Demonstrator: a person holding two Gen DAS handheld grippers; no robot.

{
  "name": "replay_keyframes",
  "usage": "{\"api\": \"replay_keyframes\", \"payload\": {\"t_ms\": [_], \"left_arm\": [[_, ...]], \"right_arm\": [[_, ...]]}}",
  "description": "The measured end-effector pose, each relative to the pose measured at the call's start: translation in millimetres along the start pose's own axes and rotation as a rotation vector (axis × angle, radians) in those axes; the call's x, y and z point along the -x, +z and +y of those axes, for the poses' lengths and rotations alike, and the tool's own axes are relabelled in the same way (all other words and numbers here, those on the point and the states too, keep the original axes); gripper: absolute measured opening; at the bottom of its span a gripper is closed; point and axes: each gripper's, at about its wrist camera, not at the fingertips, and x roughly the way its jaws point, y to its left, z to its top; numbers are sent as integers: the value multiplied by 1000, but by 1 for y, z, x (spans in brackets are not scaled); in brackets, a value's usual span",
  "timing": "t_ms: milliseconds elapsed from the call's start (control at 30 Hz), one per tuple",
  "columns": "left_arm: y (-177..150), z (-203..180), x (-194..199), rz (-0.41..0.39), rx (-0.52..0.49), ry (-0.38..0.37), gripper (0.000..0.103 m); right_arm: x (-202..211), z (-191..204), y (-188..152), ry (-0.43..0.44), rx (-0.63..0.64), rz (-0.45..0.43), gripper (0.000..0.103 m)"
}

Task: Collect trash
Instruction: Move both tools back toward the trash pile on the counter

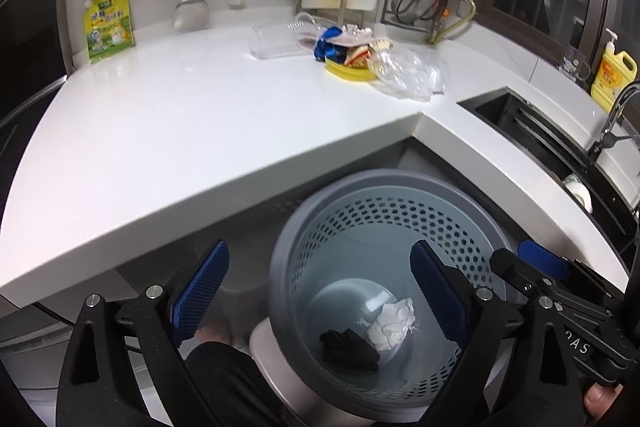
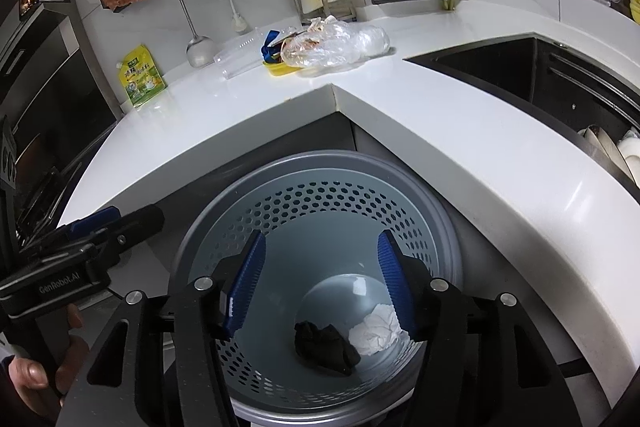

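Note:
A grey perforated bin stands below the white counter's inner corner. At its bottom lie a black crumpled piece and a white crumpled paper. My left gripper hangs open over the bin's left rim, nothing between its blue pads. My right gripper is open above the bin's mouth, also holding nothing. On the counter behind lies a trash pile: a clear plastic bag, a yellow lid, a blue ribbon and wrappers.
A clear plastic container lies left of the pile. A green-yellow pouch leans on the back wall. A dark sink opens on the right, with a yellow soap bottle beyond it.

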Motion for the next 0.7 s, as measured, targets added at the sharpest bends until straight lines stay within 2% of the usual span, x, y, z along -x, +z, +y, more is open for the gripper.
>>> {"api": "replay_keyframes", "payload": {"t_ms": [400,700], "left_arm": [[28,18,12,-110,23,61,95],[35,28,5,-117,32,75,95]], "right_arm": [[-1,2,23,-2,21,-38,60],[-10,7,35,1,33,-54,63]]}}
